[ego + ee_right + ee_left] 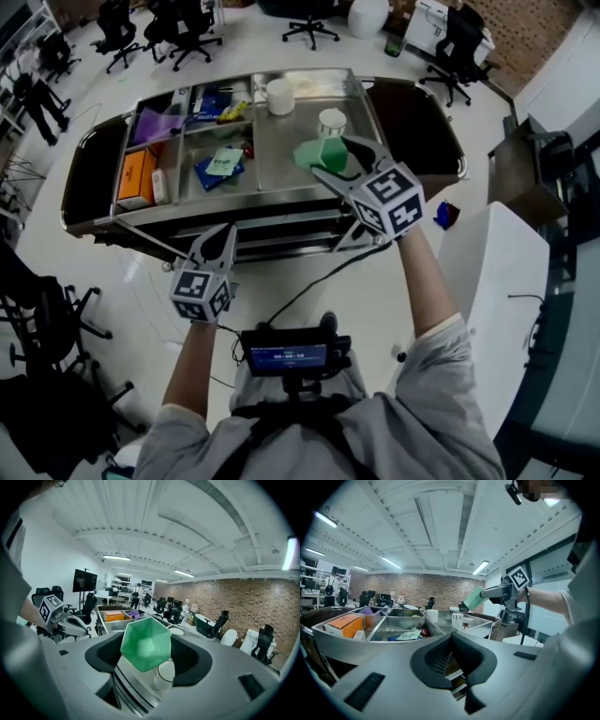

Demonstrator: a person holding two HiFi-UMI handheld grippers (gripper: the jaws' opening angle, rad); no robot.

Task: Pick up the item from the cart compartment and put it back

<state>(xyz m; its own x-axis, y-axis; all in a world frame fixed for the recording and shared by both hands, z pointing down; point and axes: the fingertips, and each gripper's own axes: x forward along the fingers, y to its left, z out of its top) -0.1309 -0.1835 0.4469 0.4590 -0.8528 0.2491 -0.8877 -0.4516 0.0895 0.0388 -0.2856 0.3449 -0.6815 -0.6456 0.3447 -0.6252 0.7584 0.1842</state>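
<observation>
A green faceted cup point(322, 153) hangs above the cart's large right compartment point(281, 159), and my right gripper point(335, 157) is shut on it. In the right gripper view the green cup point(145, 643) fills the space between the jaws of the right gripper point(146, 654), its flat end towards the camera. A white paper cup point(332, 122) stands in the compartment just beyond it. My left gripper point(222, 234) is held low in front of the cart's near rim, shut and holding nothing. From the left gripper view the left gripper point(451, 637) faces the cart, and the green cup point(475, 597) shows at the right.
The steel cart point(272, 199) has left compartments with an orange box point(137, 175), a purple item point(155, 125) and blue packets point(220, 167). A white mug point(279, 97) stands at the back. Office chairs point(187, 28) ring the floor. A white table point(497, 272) stands at right.
</observation>
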